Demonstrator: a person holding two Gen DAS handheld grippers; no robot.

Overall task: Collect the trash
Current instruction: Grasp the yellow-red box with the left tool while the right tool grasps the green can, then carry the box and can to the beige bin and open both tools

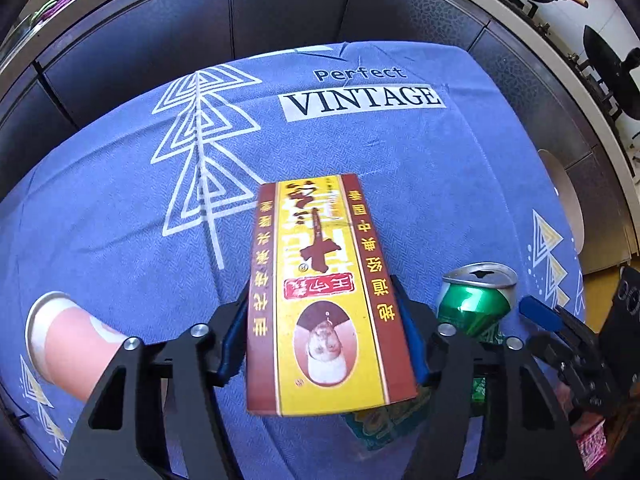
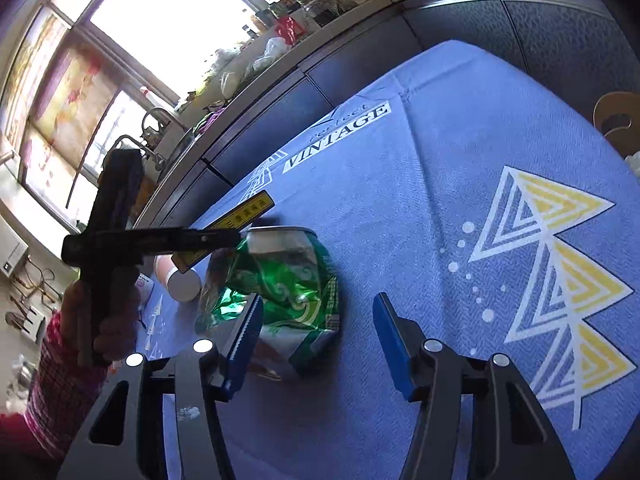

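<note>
A red and yellow drink carton (image 1: 320,300) sits between the blue pads of my left gripper (image 1: 320,288), which is shut on its two long sides and holds it over the blue tablecloth (image 1: 360,152). In the right wrist view the same carton (image 2: 228,228) sticks out of that gripper, held by a hand in a pink sleeve (image 2: 72,360). A crushed green can (image 2: 280,280) lies on the cloth. My right gripper (image 2: 316,336) is open, its left finger over the can's near edge and its right finger clear of it. The can (image 1: 476,304) also shows right of the carton.
A pink paper cup (image 1: 68,340) lies on its side at the cloth's left. A green wrapper (image 1: 380,420) lies under the carton. A tan roll (image 1: 564,200) sits at the right edge. Dark cabinets (image 1: 280,8) and a cluttered counter (image 2: 280,44) ring the table.
</note>
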